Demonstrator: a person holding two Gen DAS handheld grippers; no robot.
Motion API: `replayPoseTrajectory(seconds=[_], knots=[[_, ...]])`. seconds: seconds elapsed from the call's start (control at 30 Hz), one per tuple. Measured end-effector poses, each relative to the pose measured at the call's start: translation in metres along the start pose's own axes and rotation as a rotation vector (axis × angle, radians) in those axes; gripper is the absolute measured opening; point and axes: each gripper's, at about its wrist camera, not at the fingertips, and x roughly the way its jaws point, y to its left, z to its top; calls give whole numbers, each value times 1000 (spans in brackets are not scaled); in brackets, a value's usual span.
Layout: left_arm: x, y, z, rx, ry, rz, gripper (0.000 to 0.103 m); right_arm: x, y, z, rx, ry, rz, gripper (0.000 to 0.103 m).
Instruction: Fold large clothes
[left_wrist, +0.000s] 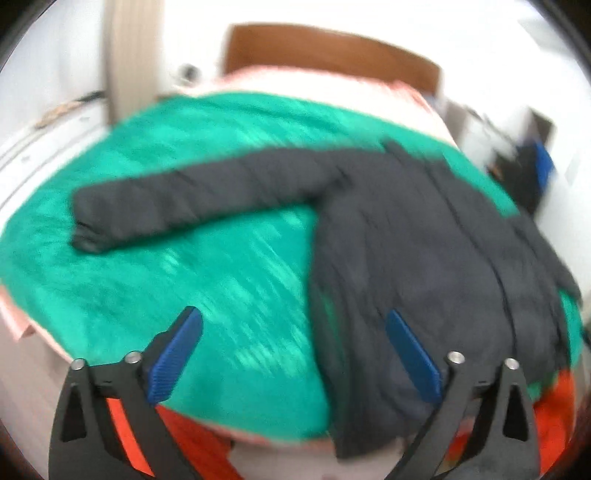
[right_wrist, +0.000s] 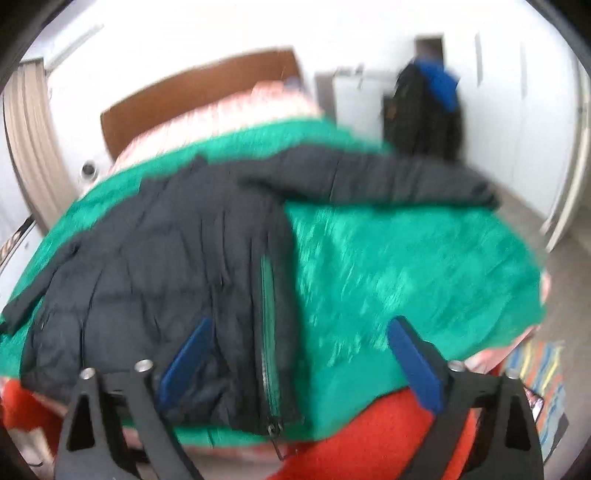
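A dark quilted jacket (left_wrist: 424, 251) lies spread flat on a green blanket (left_wrist: 192, 266) covering a bed. One sleeve (left_wrist: 192, 199) stretches out to the left in the left wrist view, and the other sleeve (right_wrist: 399, 181) reaches right in the right wrist view. The jacket (right_wrist: 155, 266) shows its front zipper (right_wrist: 267, 325) running to the near hem. My left gripper (left_wrist: 295, 343) hovers open above the jacket's near left edge, nothing between its blue pads. My right gripper (right_wrist: 299, 350) stands open over the zipper side of the hem, holding nothing. Both views are motion-blurred.
A wooden headboard (left_wrist: 332, 51) and pink bedding (right_wrist: 229, 110) lie at the far end. Red-orange fabric (right_wrist: 369, 435) sits close below the grippers at the bed's near edge. Dark and blue clothes (right_wrist: 432, 107) hang by white cupboards. A curtain (left_wrist: 133, 51) hangs at the far left.
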Motion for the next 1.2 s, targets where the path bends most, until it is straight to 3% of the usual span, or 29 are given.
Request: replayPoseTrajectory(seconds=[0.1,0.23,0.43,0.53,0.7,0.93,1.2], knots=[[24,7,13,-59,-28,90,102,-1,9,-1,-22,-56,21,100],[67,20,20,-70,48,149,102,10,8,-19,-4,-41,49,100],[114,30,-9,-22,156,234,102,2,13,-31,-6,-45,47,100],[123,43,-16,-75,171,197,103,1,16,-33,-22,-44,41,100],[127,51,-16,-79,166,158,103,-5,26,-37,-66,-64,49,100],[120,42,-21,-58,165,181,103,-21,39,-42,-139,-127,44,102],[114,39,-23,-55,153,173,103,-16,49,-45,-191,-105,18,102]])
